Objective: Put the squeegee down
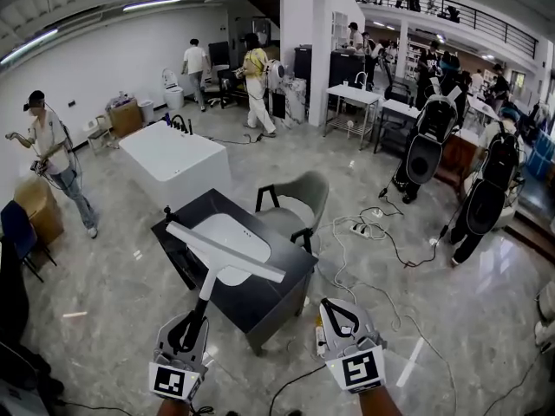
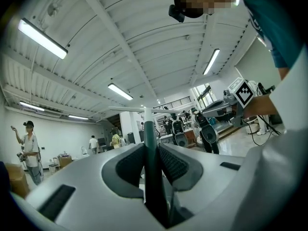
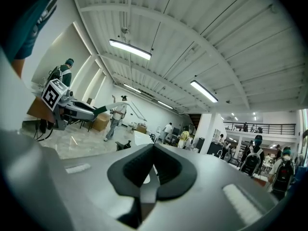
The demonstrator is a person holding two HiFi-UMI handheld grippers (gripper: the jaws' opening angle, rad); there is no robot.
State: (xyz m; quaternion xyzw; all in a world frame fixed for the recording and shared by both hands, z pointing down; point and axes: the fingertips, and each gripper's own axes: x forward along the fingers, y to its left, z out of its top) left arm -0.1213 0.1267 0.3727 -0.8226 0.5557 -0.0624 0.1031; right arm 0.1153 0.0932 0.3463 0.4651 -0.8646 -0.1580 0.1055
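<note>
The left gripper point(image 1: 192, 321) is clamped on the squeegee point(image 1: 224, 251): in the left gripper view the ribbed pads point(image 2: 175, 163) press on either side of the dark handle point(image 2: 147, 131), which runs straight out from between them to the pale crossbar of the blade point(image 2: 144, 110). From the head view the squeegee is off every surface, its handle rising from the gripper at the lower left and its long white blade slanting across the picture in front of the white basin point(image 1: 236, 226), which is set in a black counter point(image 1: 270, 295). Whether the blade is close above the basin or well above it cannot be told. The right gripper point(image 1: 336, 313) is held beside the left one, near the counter's front corner, with its marker cube toward the camera; in the right gripper view point(image 3: 153, 150) its dark pads meet at the tips and nothing is between them. Behind the counter is a grey chair point(image 1: 300, 199), farther back a white bathtub point(image 1: 173, 159), and loose cables point(image 1: 373, 232) trail over the glossy marbled floor point(image 1: 121, 276) to the right
</note>
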